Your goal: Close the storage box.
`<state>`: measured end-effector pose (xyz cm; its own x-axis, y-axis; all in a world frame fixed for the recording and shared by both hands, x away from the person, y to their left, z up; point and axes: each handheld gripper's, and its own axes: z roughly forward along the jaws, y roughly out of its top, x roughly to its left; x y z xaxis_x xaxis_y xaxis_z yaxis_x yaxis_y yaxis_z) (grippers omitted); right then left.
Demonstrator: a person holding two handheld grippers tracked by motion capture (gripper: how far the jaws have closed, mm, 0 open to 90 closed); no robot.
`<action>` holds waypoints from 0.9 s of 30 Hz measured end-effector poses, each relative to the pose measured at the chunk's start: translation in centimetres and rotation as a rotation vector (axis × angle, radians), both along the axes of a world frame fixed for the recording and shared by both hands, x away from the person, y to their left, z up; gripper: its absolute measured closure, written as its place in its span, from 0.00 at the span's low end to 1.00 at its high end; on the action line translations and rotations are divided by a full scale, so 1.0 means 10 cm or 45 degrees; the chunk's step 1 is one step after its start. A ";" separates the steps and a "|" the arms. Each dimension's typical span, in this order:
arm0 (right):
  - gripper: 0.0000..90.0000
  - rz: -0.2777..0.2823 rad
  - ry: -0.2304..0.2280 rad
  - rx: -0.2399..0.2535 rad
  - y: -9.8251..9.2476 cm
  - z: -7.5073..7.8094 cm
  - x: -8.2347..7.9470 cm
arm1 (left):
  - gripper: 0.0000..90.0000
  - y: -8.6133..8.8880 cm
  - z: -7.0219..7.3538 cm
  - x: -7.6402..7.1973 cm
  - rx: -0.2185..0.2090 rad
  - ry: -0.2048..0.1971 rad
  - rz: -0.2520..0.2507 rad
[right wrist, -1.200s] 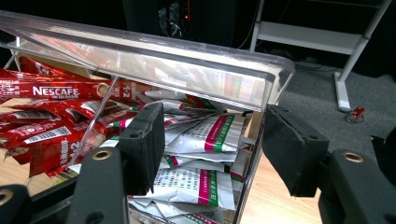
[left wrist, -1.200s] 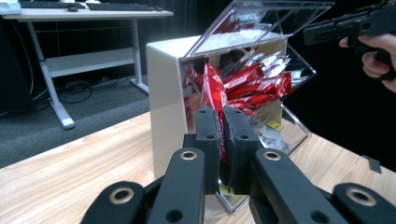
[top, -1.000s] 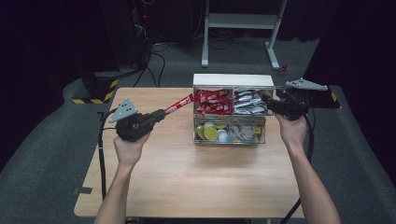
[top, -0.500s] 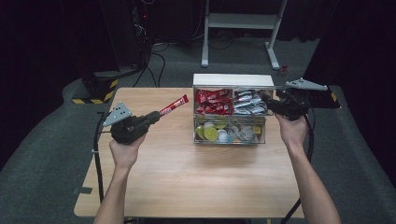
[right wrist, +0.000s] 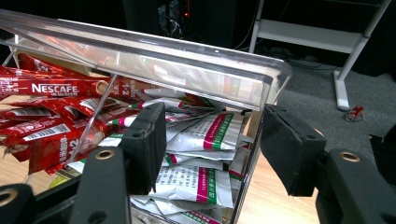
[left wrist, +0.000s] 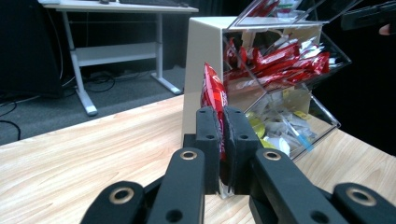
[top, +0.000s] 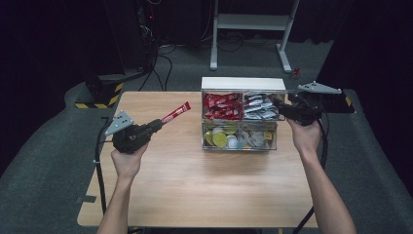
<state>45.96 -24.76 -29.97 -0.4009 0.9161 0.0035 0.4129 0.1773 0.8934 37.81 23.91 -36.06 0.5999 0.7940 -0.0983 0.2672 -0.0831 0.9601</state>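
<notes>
1. The left hand-held gripper (top: 157, 125) hangs over the left part of the desk (top: 195, 185), its jaws clamped flat on the lower end of a red coffee stick (top: 176, 112). In the left gripper view the stick (left wrist: 213, 91) rises upright from between the closed pads, with the organizer just beyond it.

2. The clear organizer box (top: 241, 141) stands at the back middle of the desk. Its upper left compartment holds more red sticks (top: 220, 106), the upper right holds white sachets (top: 259, 106), and the lower bins hold small round capsules (top: 220, 140) and mixed packets.

3. The right hand-held gripper (top: 281, 110) sits at the organizer's upper right corner. In the right gripper view its jaws stand partly apart and straddle the box's clear side wall (right wrist: 247, 158), one pad inside among the white sachets (right wrist: 196, 182), the other outside; the raised lid (right wrist: 154, 60) lies above them. Whether the pads actually press on the wall I cannot tell.

4. Judged step: one stick has been picked from the box and is being carried clear, while the right side steadies the organizer.

5. The next move probably calls for lowering the stick onto bare desk left of the box and easing the jaws apart, keeping the right side quiet so the box does not shift.
</notes>
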 end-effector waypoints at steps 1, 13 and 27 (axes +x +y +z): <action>0.46 0.000 0.000 0.000 0.00 0.00 0.00 | 0.95 0.00 0.00 0.00 0.000 0.000 0.000; 0.46 0.000 -0.004 -0.002 0.00 -0.01 0.00 | 0.95 0.09 -0.20 -0.02 0.025 0.039 0.054; 0.49 0.014 0.015 0.010 -0.03 0.00 0.00 | 0.95 0.08 -0.52 -0.01 0.074 0.098 0.116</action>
